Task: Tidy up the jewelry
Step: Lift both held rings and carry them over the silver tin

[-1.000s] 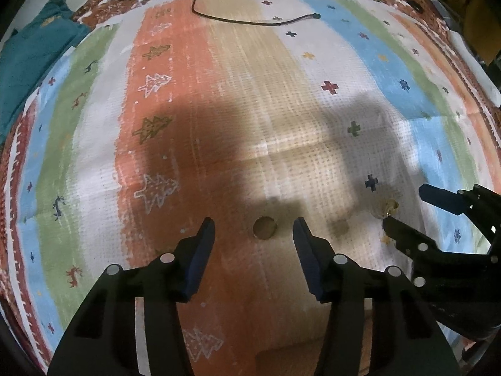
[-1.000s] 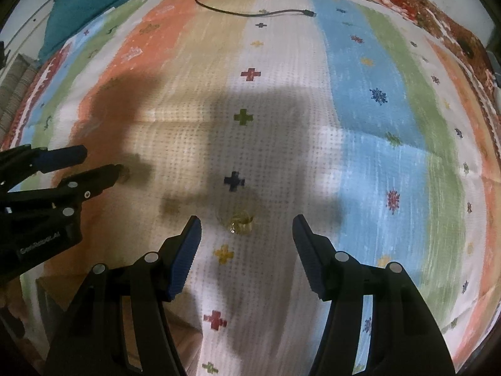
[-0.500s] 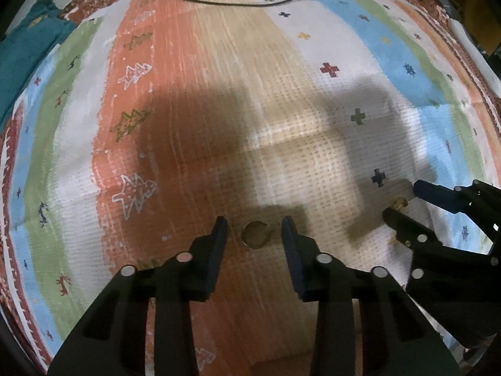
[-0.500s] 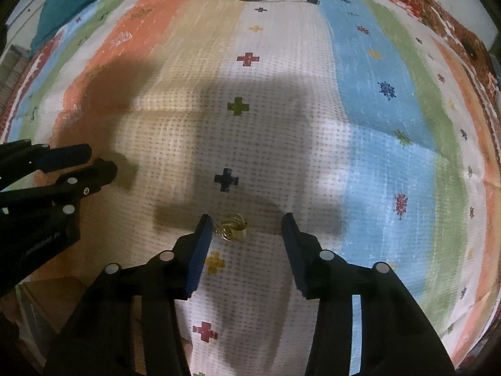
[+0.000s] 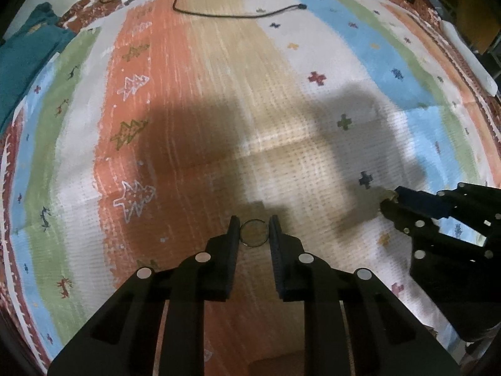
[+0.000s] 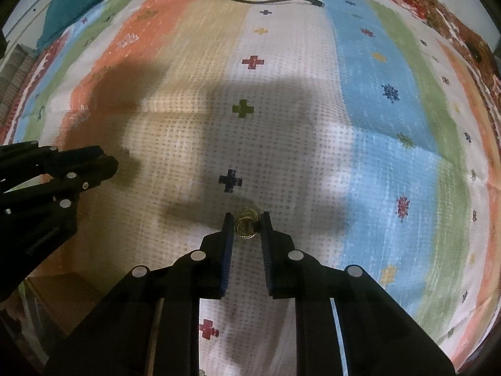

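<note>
Plain ring (image 5: 254, 233): a thin round band lying flat on the orange stripe of the cloth (image 5: 219, 94), framed between the two fingertips of the left gripper (image 5: 254, 232).
Knot ring (image 6: 246, 224): a gold, twisted piece on the white stripe, just below a dark cross mark, sitting between the fingertips of the right gripper (image 6: 246, 224).
Left gripper: its jaws have just been closing and now stand narrow, the pads touching the band's two sides, so it reads as a pinch on the plain ring.
Right gripper: its jaws have also just been closing; the pads sit against the knot ring, left one clearly touching, right one at its edge.
Spacing: the two grippers work side by side and well apart from each other's ring; each shows at the edge of the other's view.
Step in hand: judged to be the double pick, both rings caught but neither yet off the cloth.
How to do it well: the pinch should be firm before any lift, since a thin band can snap flat or flick out sideways.
Lift: it is best straight up and slow, tips clear of the weave so no cloth comes with it.
Risk: the knot ring is lumpy and may turn in the pads.
Surroundings: a black cable (image 5: 238, 15) lies far off at the cloth's top, and a teal fabric (image 5: 22, 59) off to the left.
</note>
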The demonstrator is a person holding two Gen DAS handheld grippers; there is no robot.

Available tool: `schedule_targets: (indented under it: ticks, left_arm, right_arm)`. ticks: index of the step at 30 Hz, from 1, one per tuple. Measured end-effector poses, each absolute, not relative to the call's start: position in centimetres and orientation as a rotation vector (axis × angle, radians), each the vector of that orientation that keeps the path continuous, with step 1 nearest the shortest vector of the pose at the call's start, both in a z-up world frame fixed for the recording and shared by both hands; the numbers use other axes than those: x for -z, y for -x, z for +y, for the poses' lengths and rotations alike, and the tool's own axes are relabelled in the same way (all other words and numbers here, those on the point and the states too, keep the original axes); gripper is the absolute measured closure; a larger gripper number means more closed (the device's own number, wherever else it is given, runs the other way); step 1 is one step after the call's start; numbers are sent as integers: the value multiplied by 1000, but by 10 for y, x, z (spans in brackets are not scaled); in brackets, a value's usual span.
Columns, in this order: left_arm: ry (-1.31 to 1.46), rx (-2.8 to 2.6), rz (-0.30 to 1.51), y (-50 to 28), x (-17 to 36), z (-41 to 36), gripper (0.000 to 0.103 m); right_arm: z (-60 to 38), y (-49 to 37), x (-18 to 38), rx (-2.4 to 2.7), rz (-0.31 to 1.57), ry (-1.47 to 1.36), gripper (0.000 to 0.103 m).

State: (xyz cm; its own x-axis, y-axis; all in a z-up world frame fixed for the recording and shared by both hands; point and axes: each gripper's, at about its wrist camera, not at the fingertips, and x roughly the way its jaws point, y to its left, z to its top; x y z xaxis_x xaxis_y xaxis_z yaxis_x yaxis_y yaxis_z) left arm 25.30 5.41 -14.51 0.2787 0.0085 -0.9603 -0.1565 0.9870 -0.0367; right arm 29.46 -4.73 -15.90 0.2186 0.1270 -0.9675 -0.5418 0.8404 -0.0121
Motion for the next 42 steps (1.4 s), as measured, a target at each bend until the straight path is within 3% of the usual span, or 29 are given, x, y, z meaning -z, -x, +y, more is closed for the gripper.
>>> schedule_targets:
  ticks: [42]
  left_arm:
    - [154, -136, 1101, -183, 65, 32, 85]
  right_arm:
    - [-61, -238, 84, -518, 1119, 293, 86]
